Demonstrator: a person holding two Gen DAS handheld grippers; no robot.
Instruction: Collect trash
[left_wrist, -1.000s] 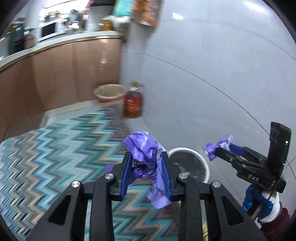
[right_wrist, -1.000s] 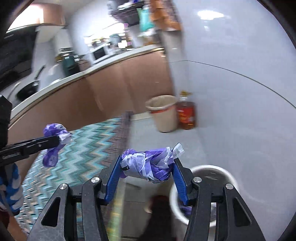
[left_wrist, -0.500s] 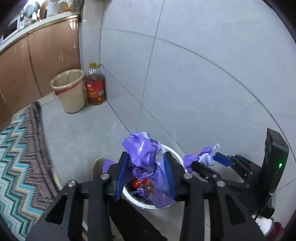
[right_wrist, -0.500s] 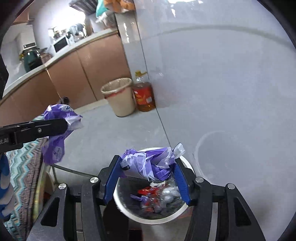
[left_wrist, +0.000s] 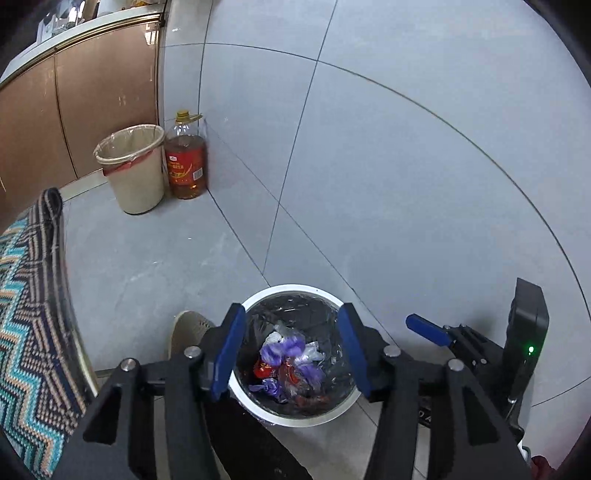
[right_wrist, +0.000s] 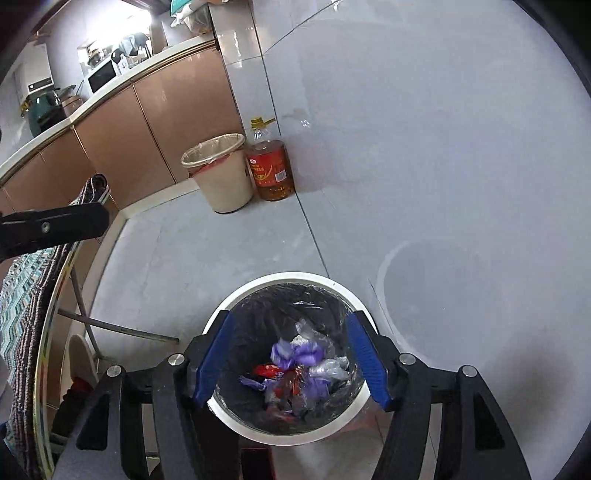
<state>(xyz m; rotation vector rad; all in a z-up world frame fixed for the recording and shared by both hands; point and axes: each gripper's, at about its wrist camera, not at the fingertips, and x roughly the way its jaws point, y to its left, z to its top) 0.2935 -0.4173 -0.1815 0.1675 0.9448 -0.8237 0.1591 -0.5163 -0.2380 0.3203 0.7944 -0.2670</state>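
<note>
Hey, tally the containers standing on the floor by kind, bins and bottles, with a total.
White round bin with black liner, holding purple and red wrappers: 1
Beige plastic bin with clear liner: 1
Amber cooking-oil bottle with red label: 1
Total: 3

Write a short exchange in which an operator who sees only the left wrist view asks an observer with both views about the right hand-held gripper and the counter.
Operator: Is anything between the fingers of the right hand-held gripper?
Observer: No. Its jaws are opening with nothing between them, above the white bin.
Operator: What stands on the counter?
Observer: A white microwave, towards its far end.
</note>
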